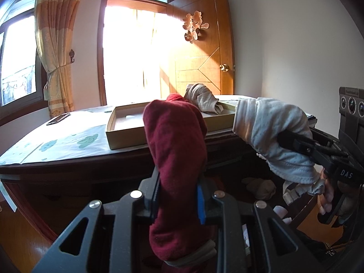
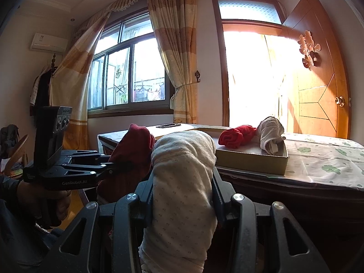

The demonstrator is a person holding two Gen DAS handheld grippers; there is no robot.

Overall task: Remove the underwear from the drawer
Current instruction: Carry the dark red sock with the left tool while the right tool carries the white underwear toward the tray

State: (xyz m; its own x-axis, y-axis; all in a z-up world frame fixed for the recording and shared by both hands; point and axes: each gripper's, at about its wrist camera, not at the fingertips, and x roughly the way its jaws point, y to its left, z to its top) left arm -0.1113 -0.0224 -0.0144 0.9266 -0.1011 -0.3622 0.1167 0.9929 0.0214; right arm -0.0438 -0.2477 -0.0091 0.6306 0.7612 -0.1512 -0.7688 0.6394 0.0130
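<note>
The left gripper (image 1: 178,195) clamps a rolled dark red underwear (image 1: 175,141), the right gripper (image 2: 183,195) a pale dotted underwear (image 2: 184,170), both raised just before the cardboard tray (image 1: 127,138).

Dresser (image 1: 79,168) w/ cloth (image 1: 68,141): tray (image 1: 127,140), phone (image 1: 58,118).

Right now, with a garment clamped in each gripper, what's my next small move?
Probably carry the dark red underwear in the left gripper forward over the shallow box on the dresser; two garments already lie there. The right gripper holds the pale underwear.
</note>
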